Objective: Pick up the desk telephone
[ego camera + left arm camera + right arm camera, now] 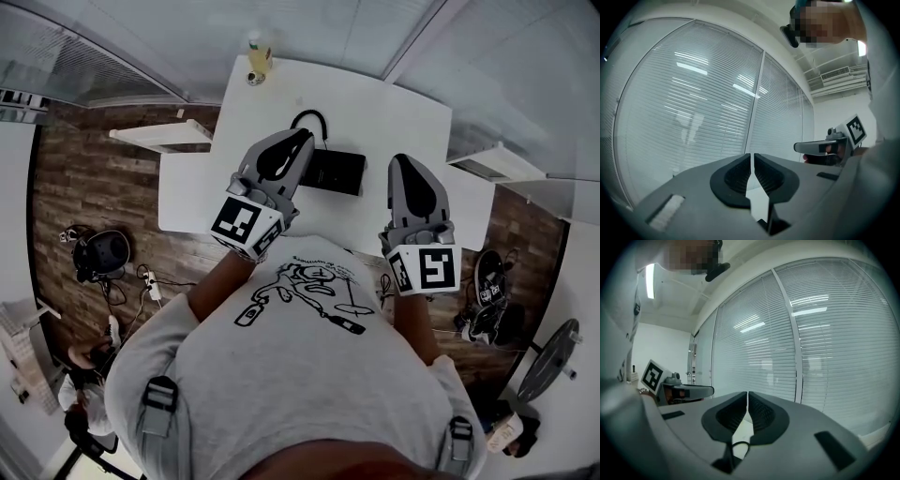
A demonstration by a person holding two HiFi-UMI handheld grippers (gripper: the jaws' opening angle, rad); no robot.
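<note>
In the head view the black desk telephone [335, 172] lies on the white table [394, 112], with its black cord [309, 118] looping behind it. My left gripper [304, 137] is shut and empty; it hovers over the phone's left end. To the right of the phone my right gripper [401, 161] is also shut and empty. The left gripper view shows its jaws [751, 158] closed together and level, with the right gripper [824, 148] off to the side. The right gripper view shows closed jaws [747, 397], the cord [740, 445] under them and the left gripper [686, 391] at the left.
A bottle of yellow liquid [260, 56] stands at the table's far edge. White shelves [164, 134] [497, 161] flank the table. A helmet [101, 253] and cables lie on the wooden floor at the left, shoes [492, 286] at the right. Window blinds [693, 108] fill the view ahead.
</note>
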